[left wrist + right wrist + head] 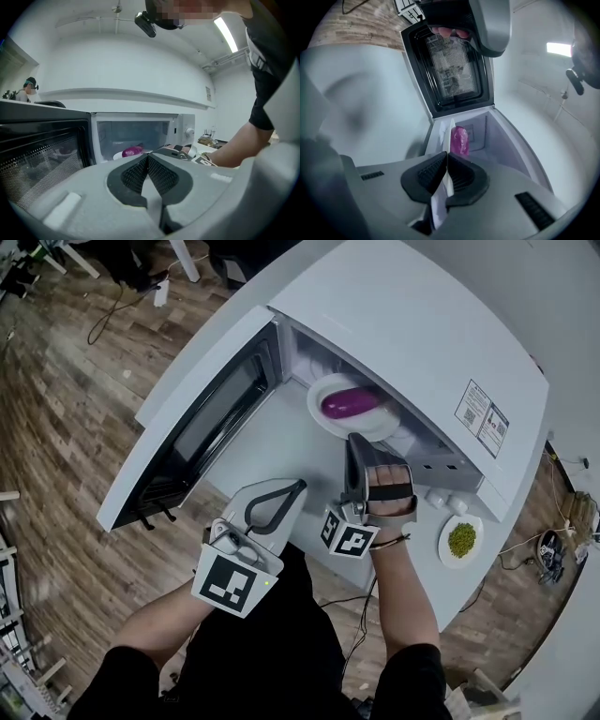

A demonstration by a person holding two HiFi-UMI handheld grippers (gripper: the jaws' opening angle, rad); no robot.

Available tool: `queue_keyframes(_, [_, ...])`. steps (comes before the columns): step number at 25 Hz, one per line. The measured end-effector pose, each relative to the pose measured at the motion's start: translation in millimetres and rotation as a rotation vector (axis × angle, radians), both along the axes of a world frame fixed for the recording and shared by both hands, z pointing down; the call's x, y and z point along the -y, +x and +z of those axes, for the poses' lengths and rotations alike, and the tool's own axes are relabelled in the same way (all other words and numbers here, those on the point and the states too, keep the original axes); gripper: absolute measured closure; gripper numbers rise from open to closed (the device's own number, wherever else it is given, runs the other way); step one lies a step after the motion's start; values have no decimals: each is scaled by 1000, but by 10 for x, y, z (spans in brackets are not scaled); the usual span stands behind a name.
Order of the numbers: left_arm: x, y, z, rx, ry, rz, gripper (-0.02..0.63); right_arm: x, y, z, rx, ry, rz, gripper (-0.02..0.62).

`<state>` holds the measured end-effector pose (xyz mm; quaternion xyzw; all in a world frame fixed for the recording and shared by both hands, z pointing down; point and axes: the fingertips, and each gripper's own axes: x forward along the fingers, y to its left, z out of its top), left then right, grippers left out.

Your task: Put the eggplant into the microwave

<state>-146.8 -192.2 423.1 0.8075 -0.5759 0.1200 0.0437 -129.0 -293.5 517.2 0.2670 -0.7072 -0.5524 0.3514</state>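
A purple eggplant (349, 401) lies on a white plate (322, 420) at the mouth of the open white microwave (412, 324), and its door (192, 432) swings out to the left. My right gripper (353, 439) is shut on the plate's near rim. In the right gripper view the plate (444, 140) runs edge-on from between the pads to the eggplant (459, 139). My left gripper (302, 484) hovers in front of the microwave, shut and holding nothing. It points at the cavity, where the eggplant (132, 151) shows beyond its tips (147, 157).
A small white plate of green peas (460, 540) sits on the round white table (281, 442) to the right of the microwave. The open door takes up the table's left side. Wooden floor surrounds the table. A person (28, 89) stands far off in the room.
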Motion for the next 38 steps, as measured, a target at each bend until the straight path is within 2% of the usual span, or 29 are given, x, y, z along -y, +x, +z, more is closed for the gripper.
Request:
queue_keyframes(6, [123, -52, -6, -5, -3, 4, 598, 159, -15, 82, -4, -23, 40, 572])
queue_keyframes(10, [212, -104, 14, -8, -17, 3, 598, 289, -36, 146, -41, -53, 85, 572])
queue_keyframes(19, [315, -257, -116, 14, -29, 1, 598, 482, -161, 129, -69, -189, 160, 571])
queue_keyframes(23, [315, -328, -140, 9, -42, -7, 598, 508, -231, 157, -74, -281, 179, 561])
queue_keyframes(31, [305, -443, -165, 1, -48, -23, 598, 487, -284, 151, -33, -386, 185, 491])
queue_keyframes(38, [268, -492, -144, -21, -64, -42, 598, 352, -317, 142, -10, -410, 146, 496])
